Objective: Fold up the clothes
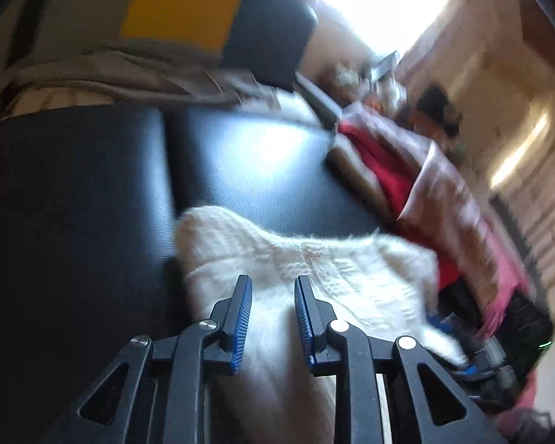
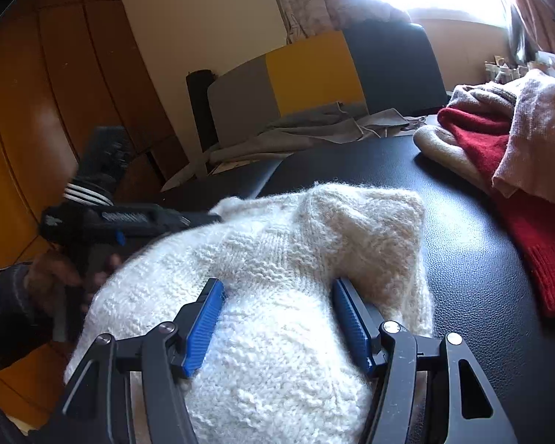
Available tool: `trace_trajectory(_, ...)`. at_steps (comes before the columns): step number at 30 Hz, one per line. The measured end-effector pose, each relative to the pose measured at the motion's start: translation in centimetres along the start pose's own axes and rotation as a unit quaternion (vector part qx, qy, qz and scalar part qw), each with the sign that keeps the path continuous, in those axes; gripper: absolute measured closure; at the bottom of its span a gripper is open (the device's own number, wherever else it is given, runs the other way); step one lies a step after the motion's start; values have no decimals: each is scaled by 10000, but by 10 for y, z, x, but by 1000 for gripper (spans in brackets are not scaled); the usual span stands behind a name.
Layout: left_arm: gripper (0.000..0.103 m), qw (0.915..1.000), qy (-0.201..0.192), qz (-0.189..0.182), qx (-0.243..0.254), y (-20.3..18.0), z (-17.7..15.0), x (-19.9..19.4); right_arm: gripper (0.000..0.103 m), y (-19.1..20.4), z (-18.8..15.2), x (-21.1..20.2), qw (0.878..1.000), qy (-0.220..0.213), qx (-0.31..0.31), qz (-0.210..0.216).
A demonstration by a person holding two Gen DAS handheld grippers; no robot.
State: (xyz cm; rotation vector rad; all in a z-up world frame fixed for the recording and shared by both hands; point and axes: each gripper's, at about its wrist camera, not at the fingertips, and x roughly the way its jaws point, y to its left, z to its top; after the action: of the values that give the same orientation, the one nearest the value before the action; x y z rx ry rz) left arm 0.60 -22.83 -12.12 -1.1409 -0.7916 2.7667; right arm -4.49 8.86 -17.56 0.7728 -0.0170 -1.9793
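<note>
Currently the sweater [image 2: 277,259], a cream chunky knit, lies bunched in a mound on the black desk [image 2: 462,259], close under both grippers. A pile of other clothes [image 2: 499,155], red and pale pink among them, sits on the desk to the right in the right wrist view, apart from the sweater.

Handling properties, as judged from appearance:
- Soft and limp. The knit will sag and drape from any single hold.
- Light, but bulky. The thick, fuzzy yarn compresses under the pads.
- Not slippery. The ribbed blue pads should bite well into the loose knit, though the yarn may snag.
- Not fragile. Stretching is the main risk if pulled hard.

Jaw state:
- Left gripper [image 1: 273,285]: jaws narrow with a clear gap between them, hovering over the sweater's edge. No fabric is visibly pinched.
- Right gripper [image 2: 277,290]: jaws moderately wide, straddling a hump of knit. Whether the pads press on it cannot be told with certainty.

Recommended hold points: take an edge such as the hem or a shoulder seam, not the middle of the mound. Pinch one or two layers only. Hold two well-separated points, one per gripper, so the fabric spreads flat on the desk for folding.
</note>
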Motion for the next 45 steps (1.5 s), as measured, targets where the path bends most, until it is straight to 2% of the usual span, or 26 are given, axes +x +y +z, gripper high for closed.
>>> trace_trajectory(2,79,9994,-324,-132,68,-8,-17,-35,40,0,-1,-1,10000,-24,11,-1)
trace_trajectory(4,79,9979,-472,-167,402,-23,-38,-58,40,0,-1,-1,10000,-37,16,-2)
trace_trajectory(8,79,9936,-216,-389,1036,-57,-80,-65,40,-1,-1,-1,10000,-44,45,-7)
trace_trajectory(11,79,9897,205,85,1418,-67,-113,-41,40,-2,-1,-3,10000,-51,75,22)
trace_trajectory(15,77,9921,35,180,1244,-65,-120,-37,39,0,-3,-4,10000,-44,-24,82)
trace_trajectory(18,77,9896,59,362,1389,-73,-118,-38,38,0,-2,-4,9999,-8,43,95)
trace_trajectory(20,76,9915,-41,206,1280,-71,-112,-53,34,-2,1,-5,9997,74,175,180)
trace_trajectory(22,76,9965,-252,-294,737,-56,-97,-73,15,-2,8,-10,9984,258,374,346)
trace_trajectory(23,74,9970,-350,-604,345,-43,-88,-83,0,-2,12,-14,9976,369,458,370)
trace_trajectory(25,62,9940,-467,-959,-227,-18,-76,-94,0,-2,18,-34,9979,333,505,248)
trace_trajectory(27,52,9914,-480,-1028,-657,8,-64,-94,0,-7,22,-56,9980,148,572,222)
trace_trajectory(28,51,9902,-435,-1048,-817,19,-59,-91,0,-15,22,-65,9969,83,719,291)
trace_trajectory(31,49,9824,-11,-1418,-1218,41,-50,-70,0,-44,16,-66,9881,550,1321,564)
trace_trajectory(34,47,9812,348,-1488,-1183,47,-46,-47,0,-66,1,-40,9705,1312,1848,819)
trace_trajectory(36,47,9823,538,-1402,-1116,50,-50,-36,0,-68,-1,-22,9641,1586,1877,1004)
trace_trajectory(39,42,9755,676,-1731,-1178,57,-55,-23,0,-65,5,-2,9611,1730,1742,1263)
trace_trajectory(40,40,9734,712,-1835,-1173,57,-57,-19,0,-65,10,8,9559,1813,1791,1459)
trace_trajectory(42,30,9750,740,-1848,-989,49,-58,-9,0,-67,15,20,9512,1867,1872,1593)
trace_trajectory(45,26,9809,695,-1680,-687,36,-61,-1,0,-64,21,32,9534,1854,1776,1586)
